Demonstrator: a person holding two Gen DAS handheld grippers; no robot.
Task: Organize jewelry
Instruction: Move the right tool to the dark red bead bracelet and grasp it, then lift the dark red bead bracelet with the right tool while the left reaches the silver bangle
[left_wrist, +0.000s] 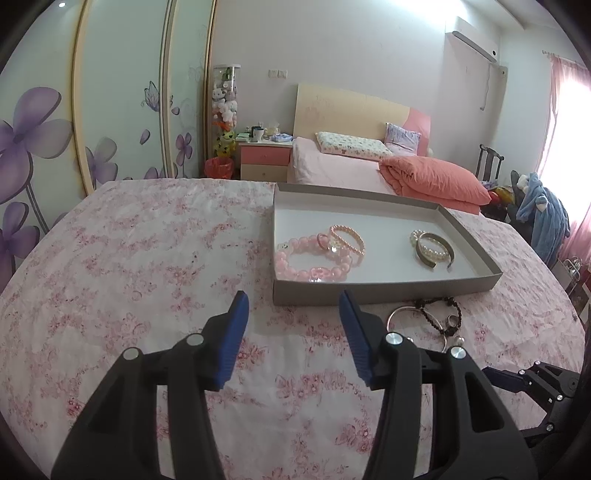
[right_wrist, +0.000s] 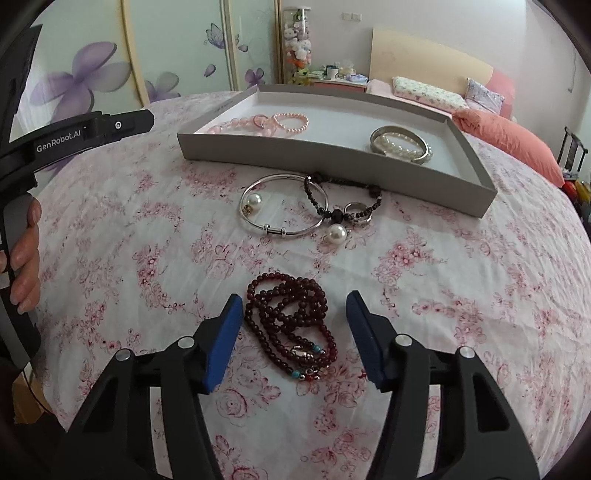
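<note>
A grey shallow box (left_wrist: 384, 286) (right_wrist: 332, 155) lies on the floral cloth. It holds pink bead bracelets (left_wrist: 317, 258) (right_wrist: 258, 123) on its left and a pearl bracelet inside a metal bangle (left_wrist: 434, 249) (right_wrist: 400, 144) on its right. In front of the box lie a silver bangle (right_wrist: 284, 203) (left_wrist: 400, 314), a black bead bracelet (right_wrist: 343, 201) (left_wrist: 443, 314), two pearls and a ring. A dark red bead necklace (right_wrist: 295, 325) lies coiled between the open fingers of my right gripper (right_wrist: 295, 334). My left gripper (left_wrist: 293, 332) is open and empty, just before the box's left front corner.
The cloth-covered surface (left_wrist: 147, 258) extends left of the box. Behind it stand a bed with a coral duvet (left_wrist: 432, 177), a pink nightstand (left_wrist: 264, 158) and a flowered wardrobe (left_wrist: 55, 129). The left gripper's body and a hand (right_wrist: 26, 251) show at the right wrist view's left edge.
</note>
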